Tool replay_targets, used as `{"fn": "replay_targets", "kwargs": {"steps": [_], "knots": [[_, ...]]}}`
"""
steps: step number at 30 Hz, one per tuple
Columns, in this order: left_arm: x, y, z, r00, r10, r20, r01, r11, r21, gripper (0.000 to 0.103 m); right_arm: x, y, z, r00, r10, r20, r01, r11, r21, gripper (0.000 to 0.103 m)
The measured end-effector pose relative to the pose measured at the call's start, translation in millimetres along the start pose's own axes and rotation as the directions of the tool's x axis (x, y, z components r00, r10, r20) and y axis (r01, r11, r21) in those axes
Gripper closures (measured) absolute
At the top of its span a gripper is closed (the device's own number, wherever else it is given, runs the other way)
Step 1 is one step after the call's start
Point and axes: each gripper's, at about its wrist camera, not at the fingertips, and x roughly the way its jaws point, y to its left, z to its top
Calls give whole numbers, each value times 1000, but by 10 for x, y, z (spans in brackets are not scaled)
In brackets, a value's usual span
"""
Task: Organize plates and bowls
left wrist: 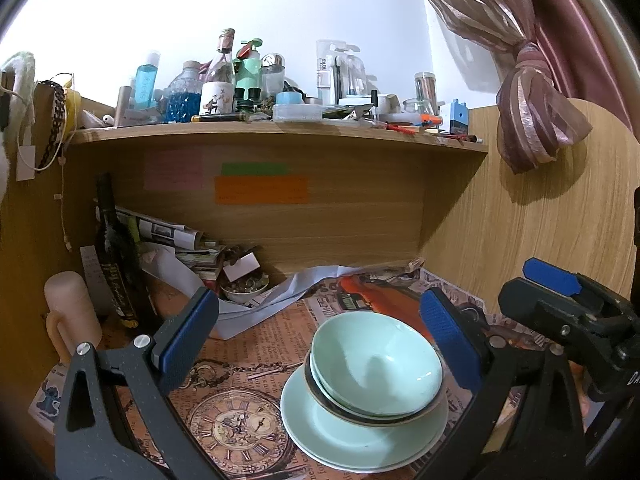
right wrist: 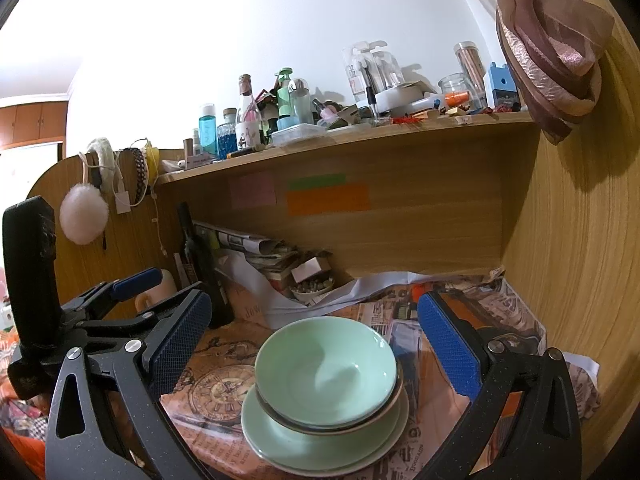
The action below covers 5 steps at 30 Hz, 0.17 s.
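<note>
Bowls [left wrist: 376, 368] sat nested on stacked plates [left wrist: 360, 436] at lower centre. Left gripper [left wrist: 320, 344] and right gripper [right wrist: 316, 344] were both spread, empty. A knock might topple the stack

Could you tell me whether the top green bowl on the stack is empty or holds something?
Empty. The top green bowl shows only bare glazed interior in both wrist views; it sits upright, nested on the stack.

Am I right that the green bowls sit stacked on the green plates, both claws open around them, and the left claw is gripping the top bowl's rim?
Not quite. The left claw grips nothing: in the left wrist view its jaws stand wide open, clear of the bowls. The rest holds: the bowls sit stacked on the plates, and the right claw is open too.
</note>
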Motion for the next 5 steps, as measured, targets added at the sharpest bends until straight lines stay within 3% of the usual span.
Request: {"fn": "replay_targets", "kwargs": {"steps": [5], "knots": [[4, 3, 7, 1000, 3, 1, -3, 1000, -16, 0, 22, -17, -2, 1000, 0, -4, 0, 1000, 0, 0]]}}
